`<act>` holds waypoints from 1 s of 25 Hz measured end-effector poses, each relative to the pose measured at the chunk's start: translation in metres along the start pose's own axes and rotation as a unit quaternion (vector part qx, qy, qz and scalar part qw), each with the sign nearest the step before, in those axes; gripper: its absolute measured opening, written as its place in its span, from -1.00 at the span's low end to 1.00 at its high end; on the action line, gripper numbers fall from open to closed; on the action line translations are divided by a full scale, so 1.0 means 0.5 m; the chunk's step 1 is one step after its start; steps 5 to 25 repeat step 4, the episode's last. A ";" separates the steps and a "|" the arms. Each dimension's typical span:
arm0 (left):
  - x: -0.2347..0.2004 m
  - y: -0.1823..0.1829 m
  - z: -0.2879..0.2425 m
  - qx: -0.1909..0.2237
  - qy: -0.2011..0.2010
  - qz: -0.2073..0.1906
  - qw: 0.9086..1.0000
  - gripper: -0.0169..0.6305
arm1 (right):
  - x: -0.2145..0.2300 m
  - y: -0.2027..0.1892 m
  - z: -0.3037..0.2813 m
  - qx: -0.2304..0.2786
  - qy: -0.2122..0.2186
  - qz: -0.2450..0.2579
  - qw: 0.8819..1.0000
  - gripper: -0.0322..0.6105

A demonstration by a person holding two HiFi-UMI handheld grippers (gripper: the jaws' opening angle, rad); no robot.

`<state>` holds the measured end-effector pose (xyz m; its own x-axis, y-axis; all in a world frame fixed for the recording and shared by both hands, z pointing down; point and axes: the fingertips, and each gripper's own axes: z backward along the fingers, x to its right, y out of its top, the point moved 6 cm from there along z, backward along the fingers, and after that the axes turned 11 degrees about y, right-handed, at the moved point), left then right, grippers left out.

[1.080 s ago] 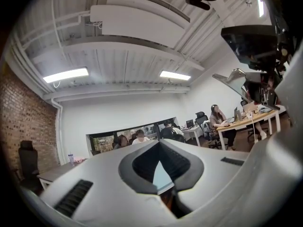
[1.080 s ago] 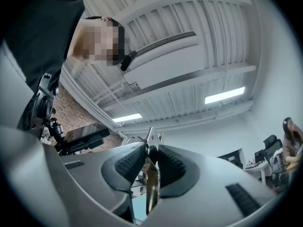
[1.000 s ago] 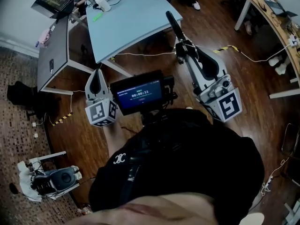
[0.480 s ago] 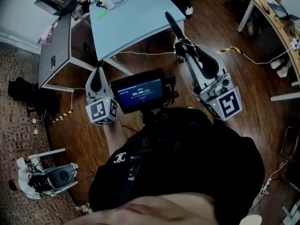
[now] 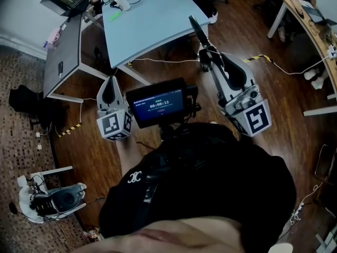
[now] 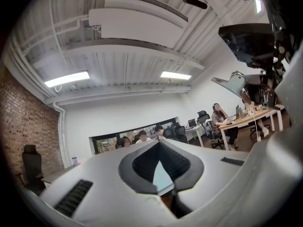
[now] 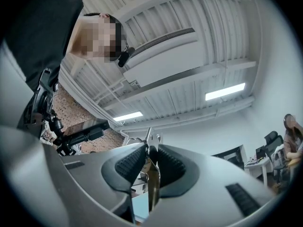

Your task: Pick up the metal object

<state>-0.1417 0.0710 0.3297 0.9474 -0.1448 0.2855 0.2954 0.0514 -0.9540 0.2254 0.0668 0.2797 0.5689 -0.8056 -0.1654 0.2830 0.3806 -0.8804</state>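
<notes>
Both tongs stood narrow, the left gripper (image 6: 159, 144) closed on nothing and the right gripper (image 7: 148, 151) clamped on the metal object (image 7: 152, 186), a thin strip, probably stiff, light and slippery, best held flat between the ribbed pads (image 7: 130, 162).

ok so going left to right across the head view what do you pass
white floor device → left gripper → screen → right gripper → wooden desk
</notes>
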 end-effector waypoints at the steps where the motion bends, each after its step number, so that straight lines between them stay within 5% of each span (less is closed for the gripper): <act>1: 0.000 0.000 0.000 0.000 0.000 0.000 1.000 -0.97 | 0.001 -0.001 0.001 -0.001 0.000 0.000 1.000 -0.72; 25: -0.001 0.000 0.001 -0.001 0.002 0.001 1.000 -0.97 | 0.004 -0.005 0.001 -0.002 -0.001 -0.002 1.000 -0.72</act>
